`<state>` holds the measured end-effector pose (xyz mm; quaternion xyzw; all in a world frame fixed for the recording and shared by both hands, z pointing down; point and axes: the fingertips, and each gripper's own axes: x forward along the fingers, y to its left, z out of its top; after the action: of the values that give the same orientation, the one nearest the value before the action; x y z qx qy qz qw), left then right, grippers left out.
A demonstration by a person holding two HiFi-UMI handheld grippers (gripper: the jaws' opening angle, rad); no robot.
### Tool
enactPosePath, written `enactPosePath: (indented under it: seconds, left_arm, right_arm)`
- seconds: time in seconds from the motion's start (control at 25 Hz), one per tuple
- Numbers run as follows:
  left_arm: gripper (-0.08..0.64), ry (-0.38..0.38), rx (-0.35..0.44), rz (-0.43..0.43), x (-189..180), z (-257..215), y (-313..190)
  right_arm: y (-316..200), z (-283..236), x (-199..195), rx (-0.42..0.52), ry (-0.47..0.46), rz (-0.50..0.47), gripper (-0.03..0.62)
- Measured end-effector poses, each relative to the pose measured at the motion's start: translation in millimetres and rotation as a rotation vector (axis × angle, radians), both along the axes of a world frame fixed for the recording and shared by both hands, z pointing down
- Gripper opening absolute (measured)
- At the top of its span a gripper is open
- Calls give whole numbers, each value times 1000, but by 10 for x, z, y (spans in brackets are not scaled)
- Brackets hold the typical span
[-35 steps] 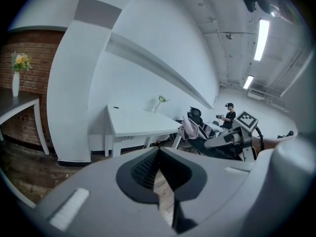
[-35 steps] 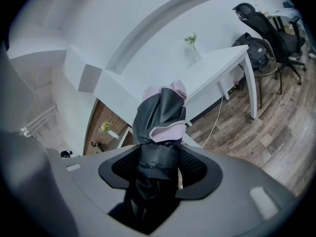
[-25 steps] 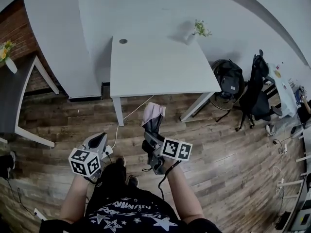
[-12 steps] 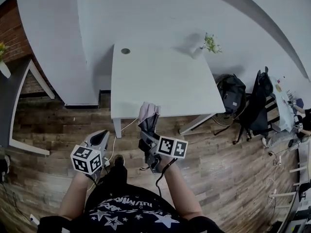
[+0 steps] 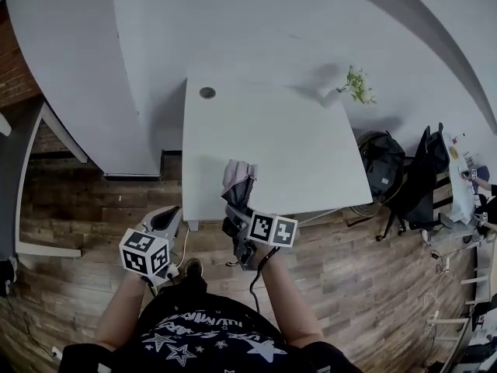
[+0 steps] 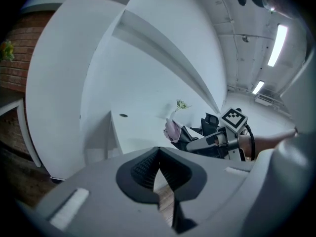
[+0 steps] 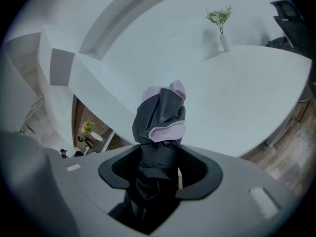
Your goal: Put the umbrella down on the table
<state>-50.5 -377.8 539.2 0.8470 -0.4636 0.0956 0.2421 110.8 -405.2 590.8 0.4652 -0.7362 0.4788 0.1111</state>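
The right hand-held gripper [image 7: 159, 168] clamps the folded umbrella [image 7: 160, 115] (grey, pink-trimmed), which juts ahead of its jaws over the worktop's [image 5: 295, 146] near edge. The left hand-held gripper [image 6: 158, 164] is closed, empty.

This is looking like an office or studio room. A plain white table [image 5: 272, 146] is standing on wood-plank flooring [image 5: 373, 270], with a brick wall [image 5: 12, 76] showing at the left. A backpack [image 5: 384, 162] and what seems a clothes-draped chair [image 5: 425, 181] are sitting at the right. Strip lights [image 6: 276, 46] are glowing overhead, and a vase of flowers [image 7: 223, 39] is decorating the table's far corner.
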Motion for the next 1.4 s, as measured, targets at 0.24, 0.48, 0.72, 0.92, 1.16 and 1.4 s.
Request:
enactPosePath:
  seconds: [0.24, 0.48, 0.72, 0.92, 1.16, 1.4]
  left_arm:
    - [3, 2, -31, -1, -109, 95, -396]
    - [3, 1, -54, -2, -195, 200, -657]
    - [3, 4, -74, -3, -259, 306, -810]
    - [3, -1, -88, -2, -294, 377, -901]
    - [3, -6, -86, 7, -265, 394, -989]
    - [3, -8, -87, 22, -182, 412, -1019]
  right_arm:
    - [-472, 171, -101, -6, 94, -11, 249]
    - [-787, 301, -250, -18, 119, -21, 249]
    - [-952, 431, -353, -2, 200, -22, 247]
    - [-983, 536, -393, -4, 252, -34, 247]
    - [-972, 605, -400, -28, 250, -3, 249]
    - [-985, 658, -392, -21, 279, -4, 250]
